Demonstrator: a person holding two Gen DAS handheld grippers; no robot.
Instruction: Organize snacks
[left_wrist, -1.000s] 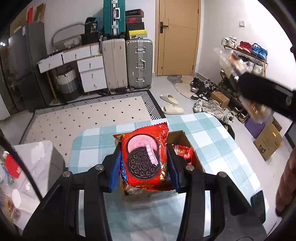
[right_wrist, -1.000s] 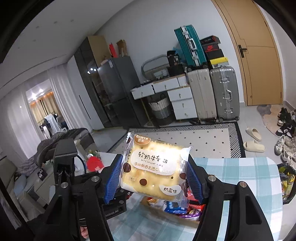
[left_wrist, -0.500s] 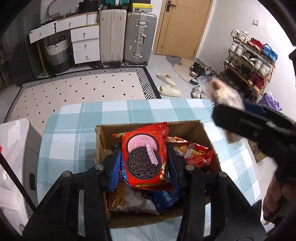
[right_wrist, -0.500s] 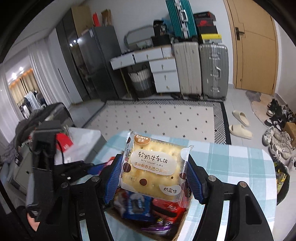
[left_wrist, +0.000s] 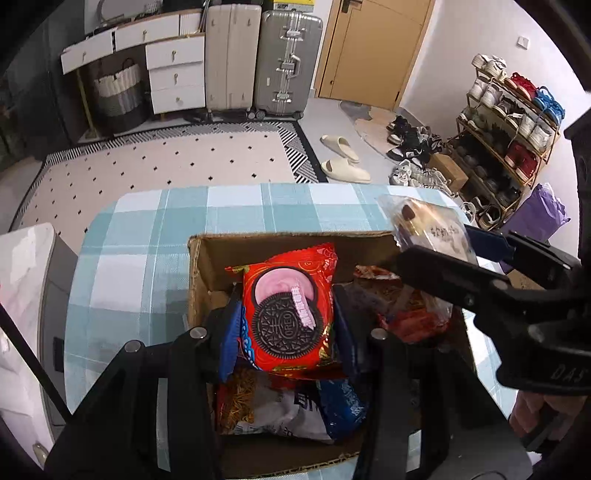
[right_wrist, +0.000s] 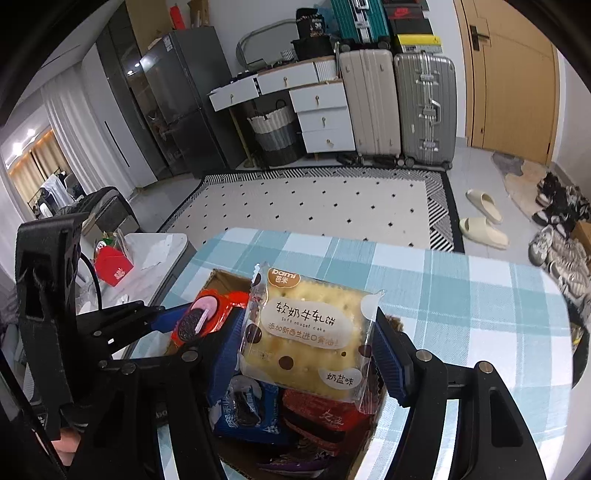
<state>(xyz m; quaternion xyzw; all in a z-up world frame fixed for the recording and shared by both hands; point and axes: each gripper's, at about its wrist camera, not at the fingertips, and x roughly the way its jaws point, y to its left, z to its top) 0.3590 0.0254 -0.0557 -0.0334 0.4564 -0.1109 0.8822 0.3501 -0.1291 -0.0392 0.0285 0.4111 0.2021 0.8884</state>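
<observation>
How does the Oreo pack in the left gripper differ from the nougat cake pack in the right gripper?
The Oreo pack has an opaque red wrapper picturing a dark cookie; the nougat cake pack has a clear wrapper showing a pale cracker square. The Oreo pack looks narrower between the left gripper pads than the nougat cake pack in the right gripper. Both are clamped by their side edges above the cardboard box.

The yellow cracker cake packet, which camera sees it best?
The right wrist view: the cracker cake packet faces the camera, label readable, between the right tongs. The left wrist view shows only its tilted edge.
</observation>
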